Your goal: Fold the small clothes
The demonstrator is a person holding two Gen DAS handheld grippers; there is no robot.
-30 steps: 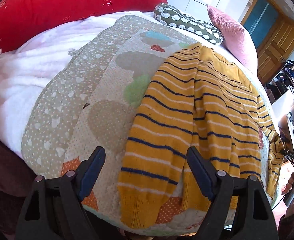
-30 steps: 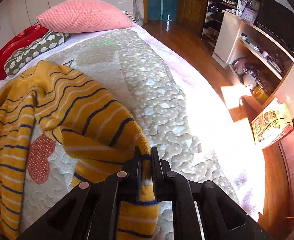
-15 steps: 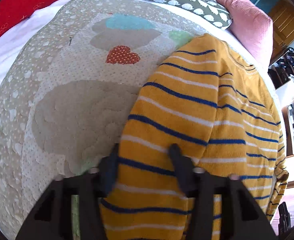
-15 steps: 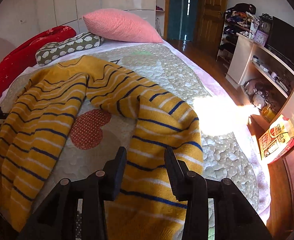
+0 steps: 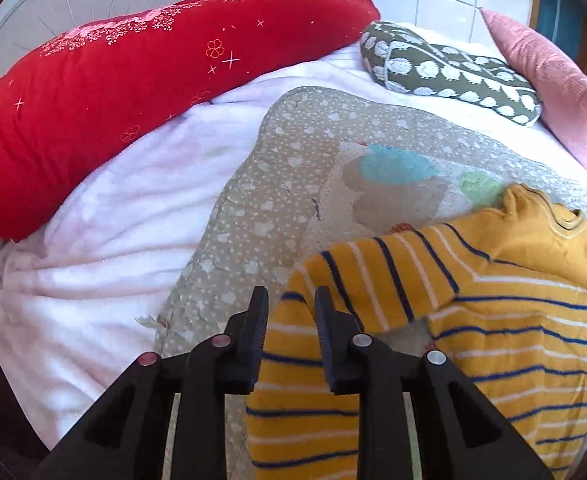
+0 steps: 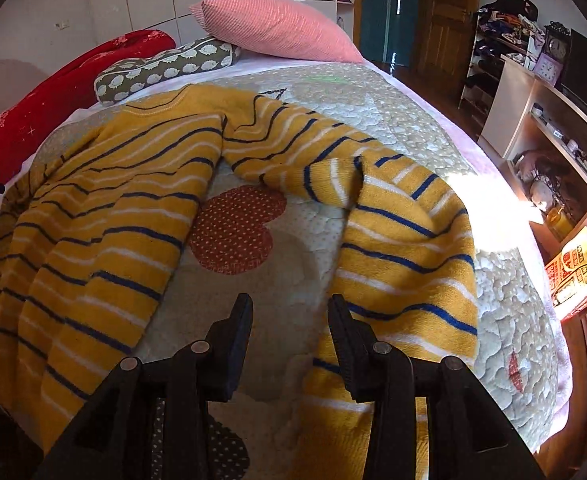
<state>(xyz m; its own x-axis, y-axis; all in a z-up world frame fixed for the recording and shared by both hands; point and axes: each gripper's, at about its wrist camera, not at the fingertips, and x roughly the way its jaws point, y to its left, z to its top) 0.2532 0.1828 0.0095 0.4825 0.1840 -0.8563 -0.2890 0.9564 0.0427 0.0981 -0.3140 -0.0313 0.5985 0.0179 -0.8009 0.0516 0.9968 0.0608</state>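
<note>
Sweater (image 6: 105,216) soft, limp knit; grab at cuff or hem. Left gripper (image 5: 290,312) clenched on sleeve (image 5: 293,360), lower centre. Right gripper (image 6: 290,320) released, empty.

Both tongs (image 5: 289,312) (image 6: 289,320) are black plastic with silver screws.

left wrist: low, near, facing headboard | right wrist: facing door | shared: sweater (image 5: 493,320) (image 6: 105,216)

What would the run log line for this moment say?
task: fold small clothes | left gripper: shut on sweater sleeve | right gripper: open, holding nothing, above quilt | sweater: unfolded
</note>
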